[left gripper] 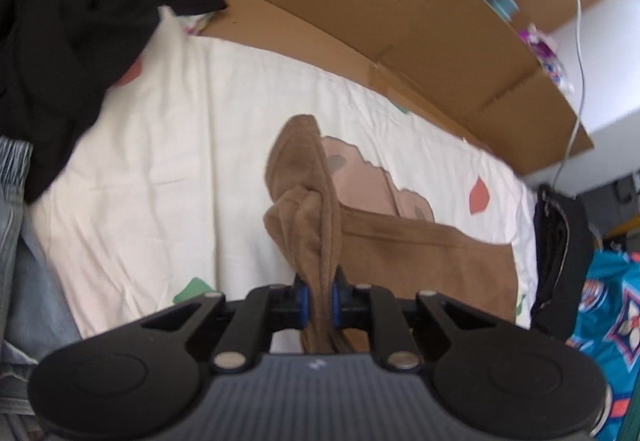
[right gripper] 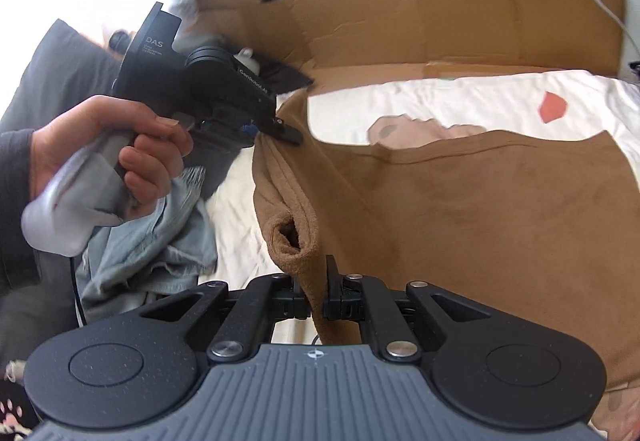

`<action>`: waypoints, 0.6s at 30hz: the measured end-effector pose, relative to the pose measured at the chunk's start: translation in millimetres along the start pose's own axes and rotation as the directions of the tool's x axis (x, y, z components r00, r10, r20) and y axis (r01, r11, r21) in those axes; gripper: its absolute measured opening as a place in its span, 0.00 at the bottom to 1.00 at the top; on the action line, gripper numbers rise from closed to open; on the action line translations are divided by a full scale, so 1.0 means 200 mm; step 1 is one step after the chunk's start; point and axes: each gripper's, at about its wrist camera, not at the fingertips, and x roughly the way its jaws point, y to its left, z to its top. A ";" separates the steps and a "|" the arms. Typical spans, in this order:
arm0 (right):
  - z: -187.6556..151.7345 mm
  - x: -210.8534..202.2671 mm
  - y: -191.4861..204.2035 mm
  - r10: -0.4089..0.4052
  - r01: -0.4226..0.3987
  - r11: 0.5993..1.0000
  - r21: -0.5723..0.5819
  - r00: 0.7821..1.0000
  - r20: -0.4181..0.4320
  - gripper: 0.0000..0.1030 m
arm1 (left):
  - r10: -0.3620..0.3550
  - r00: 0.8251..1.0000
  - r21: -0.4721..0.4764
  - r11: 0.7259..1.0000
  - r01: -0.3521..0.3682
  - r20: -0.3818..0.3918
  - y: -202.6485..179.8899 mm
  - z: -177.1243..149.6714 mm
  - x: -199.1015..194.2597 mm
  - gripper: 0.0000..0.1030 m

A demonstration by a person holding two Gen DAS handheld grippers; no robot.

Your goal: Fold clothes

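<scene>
Both grippers, left gripper (left gripper: 320,299) and right gripper (right gripper: 318,295), pinch bunched edge of the brown garment (right gripper: 460,209) draped over the printed sheet (left gripper: 168,145); uneven pull could slip the thin folds out, skewing the crease.

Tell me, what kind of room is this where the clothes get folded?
Probably a bedroom or spare room at home, used as a work spot. A printed sheet covers the surface, flattened cardboard lines its far edge, and loose clothes such as jeans lie piled beside the brown garment.
</scene>
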 end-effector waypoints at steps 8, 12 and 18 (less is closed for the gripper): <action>0.02 -0.11 -0.17 -0.003 -0.005 0.989 0.146 0.998 0.057 0.03 | 0.096 0.995 0.106 0.990 -0.092 -0.040 -0.32 0.06 0.03 0.10; 0.01 -0.15 -0.26 -0.017 0.004 0.979 0.203 0.998 0.066 0.03 | 0.105 0.994 0.104 0.989 -0.102 -0.020 -0.43 0.04 0.08 0.10; -0.02 -0.18 -0.41 -0.061 0.033 0.939 0.342 0.996 0.072 0.03 | 0.089 0.996 0.086 0.992 -0.088 -0.002 -0.58 -0.01 0.16 0.10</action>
